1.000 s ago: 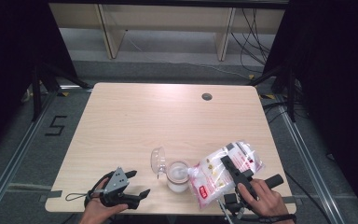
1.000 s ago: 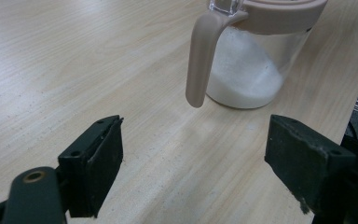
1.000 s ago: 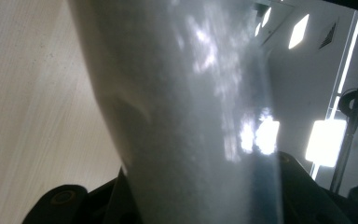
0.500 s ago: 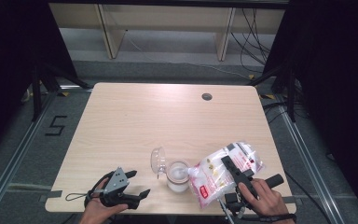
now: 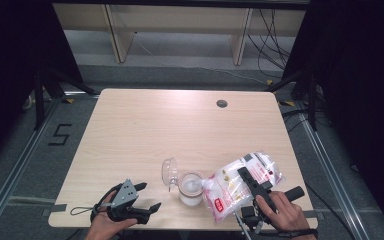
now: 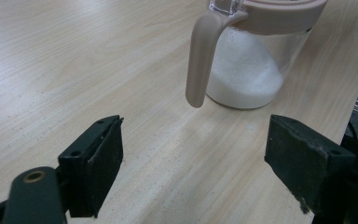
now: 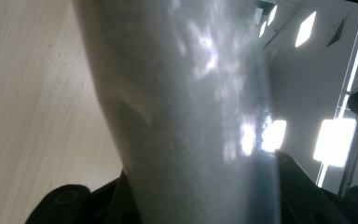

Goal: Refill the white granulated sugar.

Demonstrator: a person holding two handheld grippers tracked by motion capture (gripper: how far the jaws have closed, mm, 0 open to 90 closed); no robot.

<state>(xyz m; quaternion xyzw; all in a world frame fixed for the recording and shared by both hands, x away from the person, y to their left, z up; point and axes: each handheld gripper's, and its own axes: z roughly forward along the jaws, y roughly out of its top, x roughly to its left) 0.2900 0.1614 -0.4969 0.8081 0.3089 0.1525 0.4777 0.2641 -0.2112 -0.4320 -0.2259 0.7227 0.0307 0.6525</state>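
Note:
A clear jar [image 5: 191,188] with a beige rim and handle [image 6: 200,56] stands near the table's front edge, partly filled with white grains [image 6: 242,77]. Its clear lid [image 5: 169,173] is flipped open to the left. My right gripper [image 5: 250,182] is shut on a plastic bag of white grains [image 5: 240,181] with red and white print. The bag is tipped with its corner at the jar's mouth. In the right gripper view the bag [image 7: 186,107] fills the space between the jaws. My left gripper [image 5: 147,197] rests open on the table left of the jar, nothing between its fingers [image 6: 95,161].
The wooden table [image 5: 145,130] has a round cable hole [image 5: 222,103] at the back right. Shelving legs and cables stand on the floor beyond the far edge. The table's right edge lies close beside the bag.

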